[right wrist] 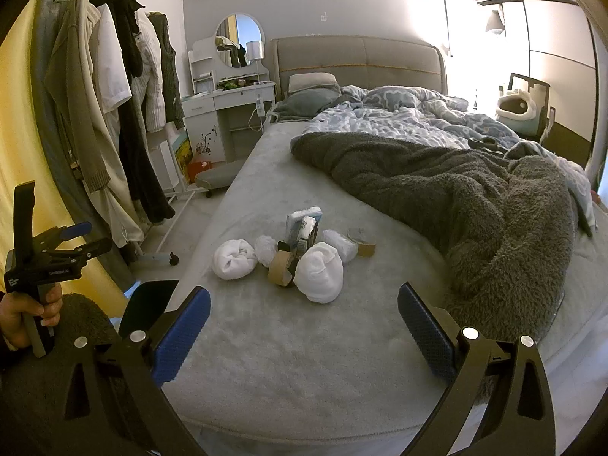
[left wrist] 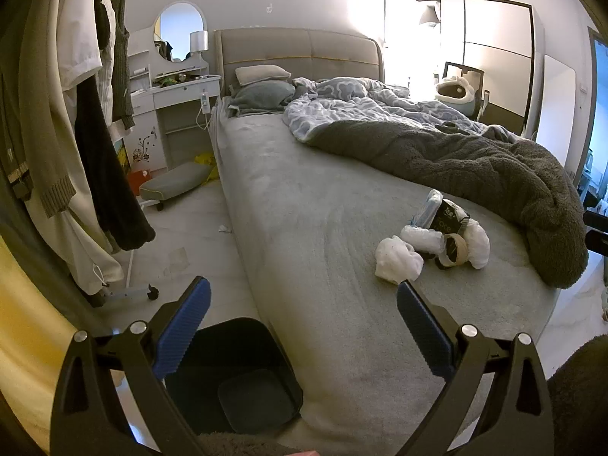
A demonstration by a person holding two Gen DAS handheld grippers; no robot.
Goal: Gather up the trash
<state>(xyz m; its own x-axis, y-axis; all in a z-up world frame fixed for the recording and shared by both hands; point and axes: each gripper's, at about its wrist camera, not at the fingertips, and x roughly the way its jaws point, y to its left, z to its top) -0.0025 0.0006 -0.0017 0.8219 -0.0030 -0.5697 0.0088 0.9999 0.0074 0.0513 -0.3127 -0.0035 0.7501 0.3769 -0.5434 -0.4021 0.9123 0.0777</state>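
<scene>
On the black packet (left wrist: 446,217) lying among the trash on my bed I could make out pale letters that looked like "ore", the rest cut off by its folds. My left gripper (right wrist: 78,237), seen from my right wrist, carried a small white label on its black body, but I found it too blurred to read.

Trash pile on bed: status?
Both tongs, left and right, open, empty. Pile of white crumpled wads and brown tape rolls untouched on grey bed. Black bin beside bed. Path clear.
</scene>
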